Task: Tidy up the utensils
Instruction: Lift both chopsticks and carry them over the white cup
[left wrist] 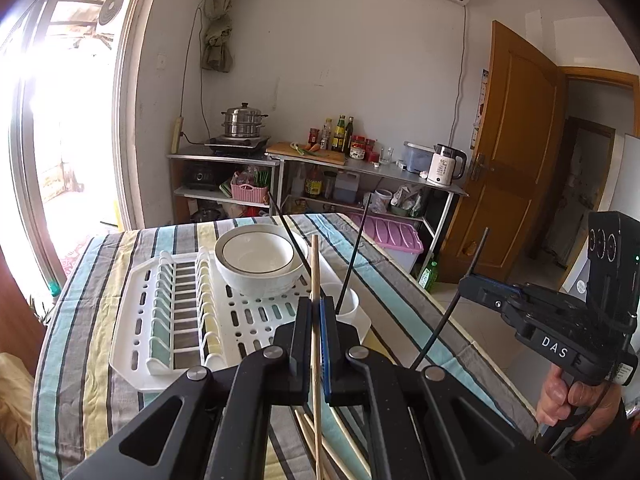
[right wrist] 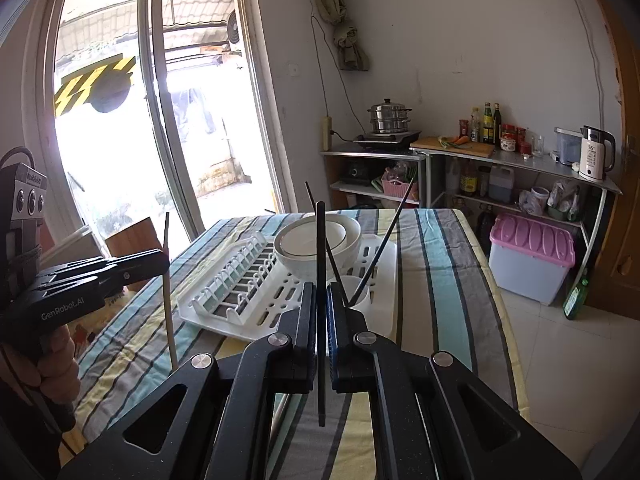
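My left gripper [left wrist: 317,304] is shut on a wooden chopstick [left wrist: 315,272], held upright above the table near the white dish rack [left wrist: 132,304]. My right gripper [right wrist: 321,290] is shut on a black chopstick [right wrist: 321,248], also upright; it shows in the left wrist view [left wrist: 466,284] at the right. Two black chopsticks [left wrist: 354,256] stand in the rack's white utensil cup [left wrist: 351,304]. Stacked white bowls [left wrist: 260,264] sit on the rack. Several wooden chopsticks [left wrist: 344,440] lie on the cloth under my left gripper.
The striped tablecloth [left wrist: 80,340] covers the table, with its edge to the right. Behind stand steel shelves with a kettle [left wrist: 446,166], bottles and a steamer pot [left wrist: 244,122]. A purple-lidded bin [right wrist: 530,258] sits on the floor. A glass door is left.
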Demonstrator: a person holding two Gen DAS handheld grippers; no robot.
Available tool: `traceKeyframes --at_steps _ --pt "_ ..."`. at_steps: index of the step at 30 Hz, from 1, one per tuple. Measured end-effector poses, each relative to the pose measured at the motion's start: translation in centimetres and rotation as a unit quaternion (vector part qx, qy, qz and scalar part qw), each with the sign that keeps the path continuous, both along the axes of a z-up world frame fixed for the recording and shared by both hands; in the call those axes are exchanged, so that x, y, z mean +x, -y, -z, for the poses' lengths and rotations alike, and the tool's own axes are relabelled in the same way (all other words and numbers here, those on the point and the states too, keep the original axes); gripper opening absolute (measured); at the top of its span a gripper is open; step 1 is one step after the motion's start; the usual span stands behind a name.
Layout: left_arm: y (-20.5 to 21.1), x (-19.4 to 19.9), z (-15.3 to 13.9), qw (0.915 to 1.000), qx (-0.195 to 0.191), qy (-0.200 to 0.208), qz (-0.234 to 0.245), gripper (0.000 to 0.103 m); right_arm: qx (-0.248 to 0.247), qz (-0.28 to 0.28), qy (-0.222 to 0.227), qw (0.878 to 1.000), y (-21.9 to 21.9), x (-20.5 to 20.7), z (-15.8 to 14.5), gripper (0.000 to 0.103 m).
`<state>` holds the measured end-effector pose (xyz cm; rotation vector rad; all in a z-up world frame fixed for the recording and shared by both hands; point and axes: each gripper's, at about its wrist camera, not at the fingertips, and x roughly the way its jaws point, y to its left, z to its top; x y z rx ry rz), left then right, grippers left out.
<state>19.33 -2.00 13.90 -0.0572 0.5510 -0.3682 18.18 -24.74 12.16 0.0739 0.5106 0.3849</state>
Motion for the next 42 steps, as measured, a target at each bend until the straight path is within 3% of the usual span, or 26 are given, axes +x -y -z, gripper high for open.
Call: traceKeyframes --at_steps 11,17,26,42 --pt "2.7 7.2 -4.6 0.9985 -0.038 0.039 0.008 0.003 0.011 0.013 0.038 0.999 0.3 4.1 -4.5 0.005" --pt "4.0 11.8 -4.8 0.9977 -0.053 0.041 0.007 0.003 0.023 0.022 0.048 0.998 0.9 6.5 -5.5 0.005" --pt "4.7 16.1 -2.0 0.9974 -0.065 0.03 0.004 0.003 0.039 0.022 0.034 0.998 1.1 9.9 -4.6 0.005" --pt "5.4 20.3 4.9 0.998 -0.055 -0.028 -0.008 0.003 0.035 0.033 -0.047 0.998 1.8 14.4 1.7 0.005"
